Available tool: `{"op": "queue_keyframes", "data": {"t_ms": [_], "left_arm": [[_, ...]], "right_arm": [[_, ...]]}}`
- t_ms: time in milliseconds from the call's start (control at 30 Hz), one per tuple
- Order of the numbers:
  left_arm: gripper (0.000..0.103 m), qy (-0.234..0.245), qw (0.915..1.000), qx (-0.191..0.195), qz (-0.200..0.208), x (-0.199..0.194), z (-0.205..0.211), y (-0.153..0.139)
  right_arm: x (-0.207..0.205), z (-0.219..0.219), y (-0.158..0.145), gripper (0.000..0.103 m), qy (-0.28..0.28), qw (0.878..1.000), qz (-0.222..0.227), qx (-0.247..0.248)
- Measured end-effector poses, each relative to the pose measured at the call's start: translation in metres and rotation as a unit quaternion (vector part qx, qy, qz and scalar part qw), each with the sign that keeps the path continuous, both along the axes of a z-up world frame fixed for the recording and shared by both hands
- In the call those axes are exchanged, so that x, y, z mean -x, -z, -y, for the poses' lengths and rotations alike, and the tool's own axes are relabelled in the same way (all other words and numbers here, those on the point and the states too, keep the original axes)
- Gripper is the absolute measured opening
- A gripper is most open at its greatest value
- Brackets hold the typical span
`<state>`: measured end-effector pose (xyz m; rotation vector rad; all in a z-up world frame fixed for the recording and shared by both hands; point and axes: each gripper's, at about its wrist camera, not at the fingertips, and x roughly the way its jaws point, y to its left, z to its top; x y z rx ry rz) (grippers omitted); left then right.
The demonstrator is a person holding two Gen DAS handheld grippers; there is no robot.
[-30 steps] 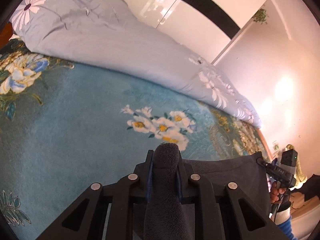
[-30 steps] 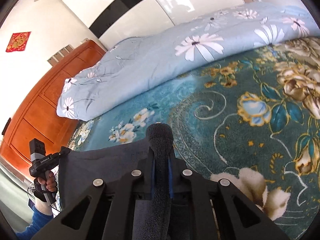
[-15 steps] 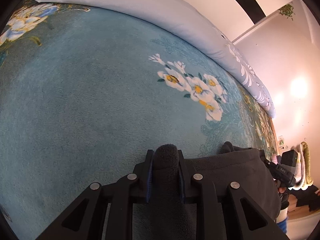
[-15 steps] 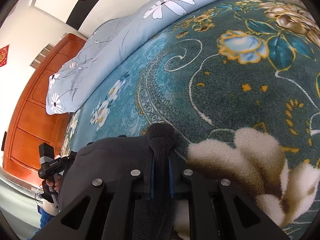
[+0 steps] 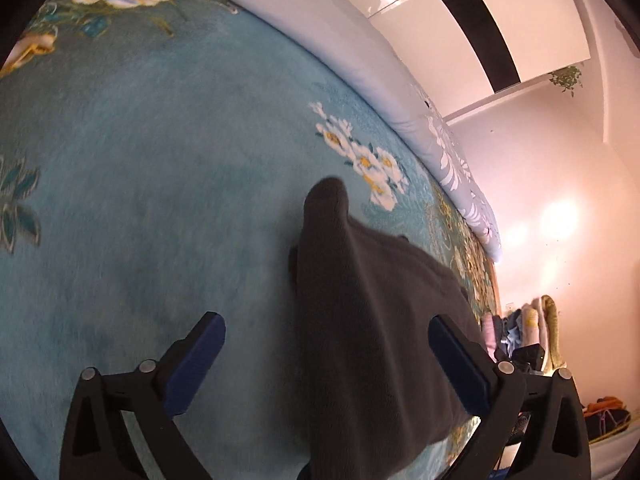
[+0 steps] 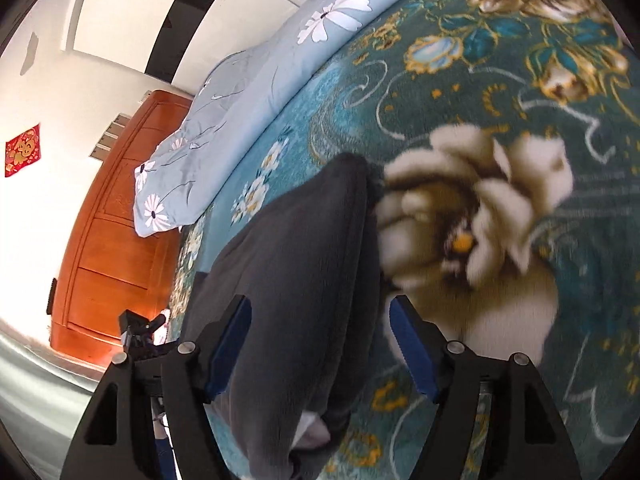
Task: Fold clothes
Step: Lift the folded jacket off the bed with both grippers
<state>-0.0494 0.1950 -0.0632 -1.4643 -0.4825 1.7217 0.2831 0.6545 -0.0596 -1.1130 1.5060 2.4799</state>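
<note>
Left wrist view: a bed covered by a teal plush blanket with white and gold flower print [image 5: 168, 184] fills most of the field; a pale blue floral duvet [image 5: 360, 56] lies rolled along its far side. On the blanket lies the dark grey fleece garment [image 5: 372, 320], one raised corner pointing away from the camera, its body running off to the right. The left gripper [image 5: 326, 364] stands wide, blue pads either side of the cloth and clear of it, holding nothing.

Right wrist view: same garment [image 6: 296, 272] seen from its other end, a ridge along its right edge beside the large cream flower on the blanket [image 6: 472, 208]. A pale patch shows at the garment's near hem; cannot tell whether lining or another layer. The right gripper [image 6: 320, 344] is likewise spread wide, empty, straddling the cloth.

Judgement: both corners lie set down with the fingers off them. Whether this is a finished fold or a laid-out piece awaiting one, the pictures do not settle.

Handling note: fleece is thick and clings to plush. Draw the grippers back level and straight so pads do not snag and drag the edge. Check that both far corners lie even.
</note>
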Motion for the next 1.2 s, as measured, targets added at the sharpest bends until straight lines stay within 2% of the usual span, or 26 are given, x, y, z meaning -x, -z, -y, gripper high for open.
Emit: {"op": "queue_keyframes", "data": {"t_ms": [133,233,400,467,500,600,700,800,833,900,967,1000,1133,1200], "left_arm": [[0.103,0.015,0.9991,-0.016,0.036,-0.018,0.006,0.018],[0.103,0.023,0.9988,-0.025,0.034,-0.023,0.001,0.019],[0.103,0.061,0.9967,-0.028,0.045,-0.028,-0.027,0.022],[0.103,0.068,0.9966,-0.024,0.039,-0.028,-0.038,0.023],[0.103,0.073,0.9962,-0.027,0.038,-0.028,-0.043,0.022],[0.103,0.099,0.9923,-0.049,0.055,-0.031,-0.059,0.024],[0.103,0.117,0.9913,-0.033,0.049,-0.035,-0.073,0.026],[0.1,0.111,0.9921,-0.029,0.05,-0.034,-0.077,0.023],[0.094,0.105,0.9927,-0.029,0.053,-0.033,-0.075,0.023],[0.081,0.09,0.9942,-0.022,0.054,-0.033,-0.07,0.024],[0.073,0.08,0.9951,-0.02,0.055,-0.033,-0.062,0.025],[0.066,0.077,0.9956,-0.019,0.05,-0.034,-0.061,0.023],[0.045,0.067,0.9977,-0.008,0.014,-0.039,-0.055,0.005],[0.042,0.064,0.9979,-0.009,-0.004,-0.043,-0.051,-0.011]], "right_arm": [[-0.015,0.019,0.011,0.073,0.0,0.999,-0.016,0.04],[-0.013,0.026,0.019,0.076,0.003,0.998,-0.017,0.062],[0.006,0.036,0.022,0.076,-0.001,0.998,-0.012,0.066],[0.013,0.04,0.023,0.08,-0.003,0.998,-0.011,0.068],[0.016,0.042,0.024,0.084,-0.004,0.998,-0.01,0.068],[0.025,0.044,0.022,0.085,-0.006,0.998,-0.017,0.066],[0.031,0.043,0.023,0.085,-0.009,0.998,-0.024,0.066],[0.036,0.045,0.021,0.083,-0.009,0.998,-0.024,0.055],[0.036,0.046,0.02,0.082,-0.009,0.999,-0.023,0.047],[0.037,0.046,0.018,0.067,-0.007,0.999,-0.018,0.032],[0.037,0.045,0.017,0.057,-0.004,0.999,-0.016,0.028],[0.038,0.044,0.015,0.053,-0.004,1.0,-0.015,0.025],[0.04,0.043,0.001,0.046,-0.011,1.0,-0.019,0.009],[0.041,0.043,-0.011,0.044,-0.015,1.0,-0.026,0.005]]}}
